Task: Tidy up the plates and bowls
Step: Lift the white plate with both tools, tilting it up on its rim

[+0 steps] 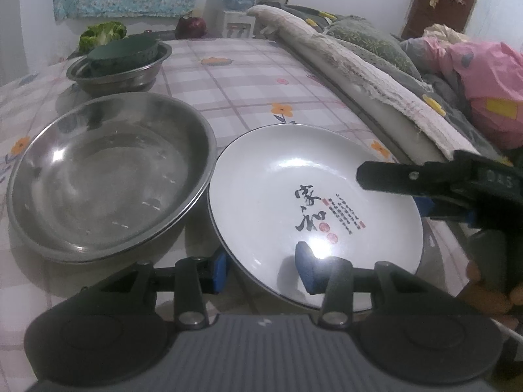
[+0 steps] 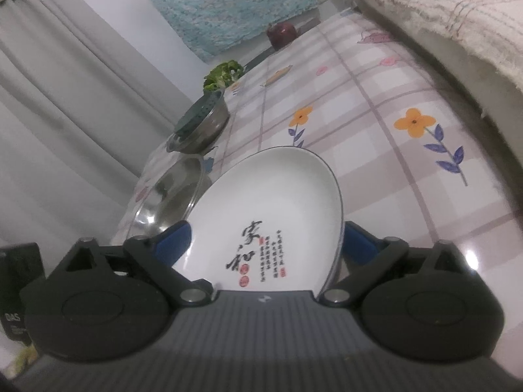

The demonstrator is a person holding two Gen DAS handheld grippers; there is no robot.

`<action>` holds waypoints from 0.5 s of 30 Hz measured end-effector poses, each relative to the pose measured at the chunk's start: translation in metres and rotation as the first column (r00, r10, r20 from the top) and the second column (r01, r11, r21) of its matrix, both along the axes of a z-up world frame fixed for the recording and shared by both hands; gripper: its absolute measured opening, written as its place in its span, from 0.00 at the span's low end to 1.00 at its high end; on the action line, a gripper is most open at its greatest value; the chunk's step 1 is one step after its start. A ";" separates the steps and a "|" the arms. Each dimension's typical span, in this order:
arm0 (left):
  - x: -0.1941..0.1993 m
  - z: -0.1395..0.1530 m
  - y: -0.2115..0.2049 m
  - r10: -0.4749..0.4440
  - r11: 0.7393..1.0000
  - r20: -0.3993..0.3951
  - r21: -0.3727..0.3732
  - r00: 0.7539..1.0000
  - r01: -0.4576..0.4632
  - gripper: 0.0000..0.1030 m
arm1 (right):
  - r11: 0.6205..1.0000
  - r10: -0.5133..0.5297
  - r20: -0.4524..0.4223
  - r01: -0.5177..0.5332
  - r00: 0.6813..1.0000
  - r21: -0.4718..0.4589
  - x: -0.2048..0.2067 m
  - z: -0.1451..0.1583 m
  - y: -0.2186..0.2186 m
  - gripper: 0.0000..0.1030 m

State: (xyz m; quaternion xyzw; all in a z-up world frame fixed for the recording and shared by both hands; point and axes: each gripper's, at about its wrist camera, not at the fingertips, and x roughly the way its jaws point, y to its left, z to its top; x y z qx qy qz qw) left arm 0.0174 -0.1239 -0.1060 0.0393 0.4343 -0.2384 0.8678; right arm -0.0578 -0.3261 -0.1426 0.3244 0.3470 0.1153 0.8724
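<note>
A white plate with black calligraphy (image 1: 294, 196) rests tilted beside a large steel bowl (image 1: 108, 176), its rim touching the bowl's rim. My left gripper (image 1: 261, 271) straddles the plate's near edge, one blue pad under it and one on top, jaws wide. My right gripper (image 1: 392, 189) reaches over the plate's right rim. In the right wrist view the plate (image 2: 271, 209) sits between the right gripper's (image 2: 264, 238) blue pads, which press its rim. The large bowl (image 2: 166, 196) lies to the left. A smaller steel bowl with a dark green lid (image 1: 121, 62) stands farther back.
The flowered checked tablecloth (image 1: 248, 78) covers the table. Broccoli (image 1: 101, 34) and a red onion (image 1: 191, 27) lie at the far edge. A rolled white blanket (image 1: 353, 65) and bedding border the table's right side. Curtains (image 2: 49, 98) hang at the left.
</note>
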 end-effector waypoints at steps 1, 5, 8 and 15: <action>0.000 0.000 -0.001 -0.006 1.000 0.005 0.010 1.000 0.006 0.43 | 1.000 -0.001 -0.003 0.001 1.000 -0.010 0.000 0.000 0.000 0.80; -0.003 0.000 -0.004 -0.027 1.000 -0.005 -0.001 1.000 0.027 0.43 | 0.998 -0.012 -0.016 0.011 1.000 -0.063 -0.002 0.001 -0.004 0.66; -0.005 0.000 -0.009 -0.058 0.998 -0.010 -0.011 0.998 0.058 0.43 | 0.997 -0.028 -0.024 0.026 0.999 -0.078 -0.004 0.001 -0.011 0.60; -0.008 -0.004 -0.013 -0.111 0.992 -0.026 -0.062 0.993 0.110 0.42 | 0.994 -0.067 -0.032 0.064 0.997 -0.091 -0.015 -0.001 -0.031 0.46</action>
